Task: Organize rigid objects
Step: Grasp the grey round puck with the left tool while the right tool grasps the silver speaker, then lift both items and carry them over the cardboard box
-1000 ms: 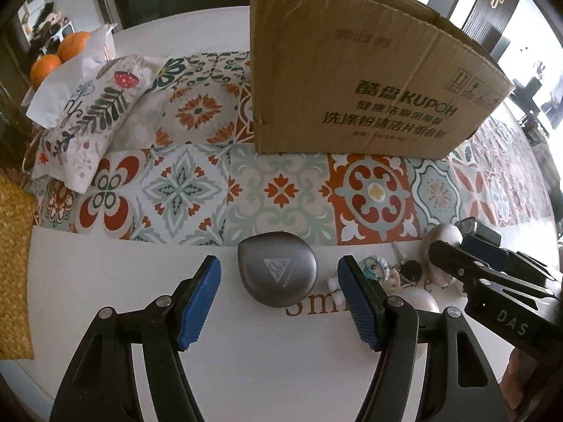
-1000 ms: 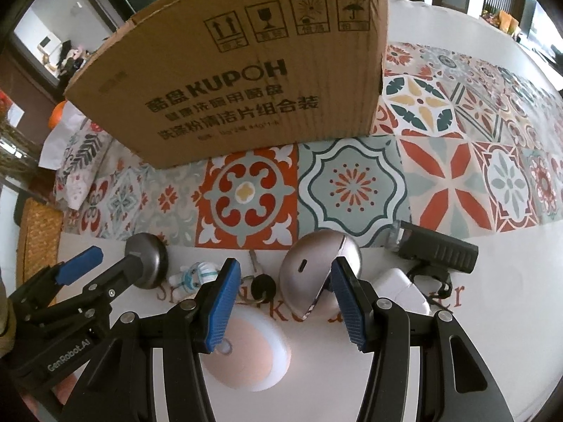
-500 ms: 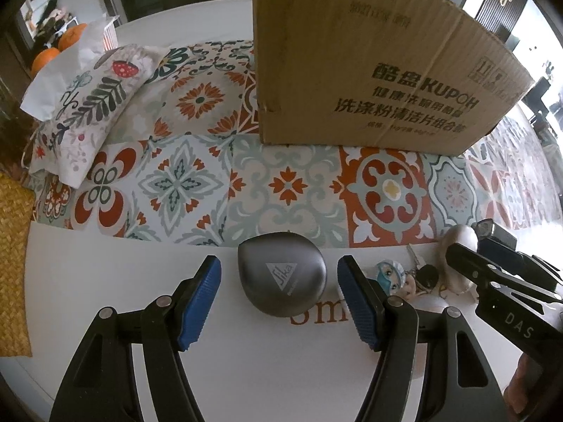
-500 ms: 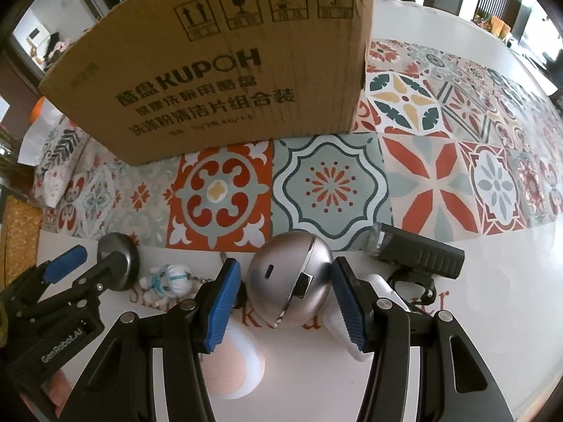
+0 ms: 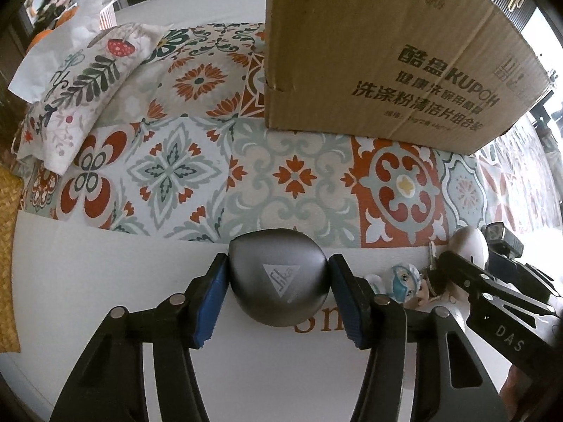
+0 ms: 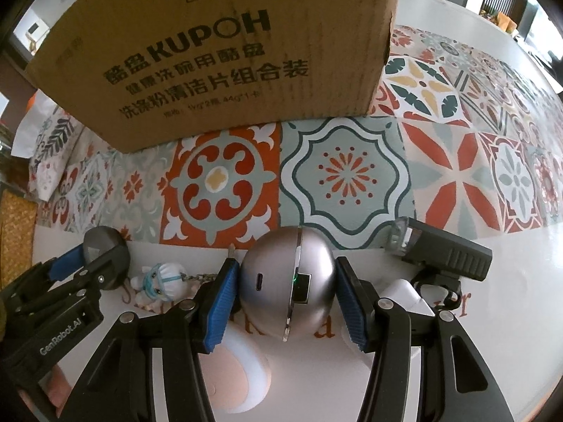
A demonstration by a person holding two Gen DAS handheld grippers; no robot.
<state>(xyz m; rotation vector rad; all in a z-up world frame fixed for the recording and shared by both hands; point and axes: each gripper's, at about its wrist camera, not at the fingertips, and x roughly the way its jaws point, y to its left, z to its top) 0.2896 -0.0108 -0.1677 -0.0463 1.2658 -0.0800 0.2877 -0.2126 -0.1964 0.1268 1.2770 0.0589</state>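
Note:
My left gripper [image 5: 278, 295] is shut on a dark grey rounded case [image 5: 278, 277] with a triangle logo, on the white table. My right gripper [image 6: 286, 299] is shut on a silver egg-shaped device [image 6: 281, 277] with a port and a green light. The grey case also shows in the right wrist view [image 6: 105, 249], held by the left gripper [image 6: 95, 267]. The right gripper shows at the right edge of the left wrist view [image 5: 457, 267]. A brown cardboard box [image 5: 387, 52] stands on the patterned runner behind both; it also shows in the right wrist view [image 6: 218, 45].
A small masked doll keychain [image 6: 158, 279] with keys lies between the grippers. A black bike light [image 6: 443, 253], a white case [image 6: 404, 295] and a white-pink round item [image 6: 242, 376] lie by the right gripper. A floral pouch [image 5: 77, 84] lies far left.
Both grippers moved forward and closed: the left one onto the grey case, the right one onto the silver device, which was turned upright between the pads.

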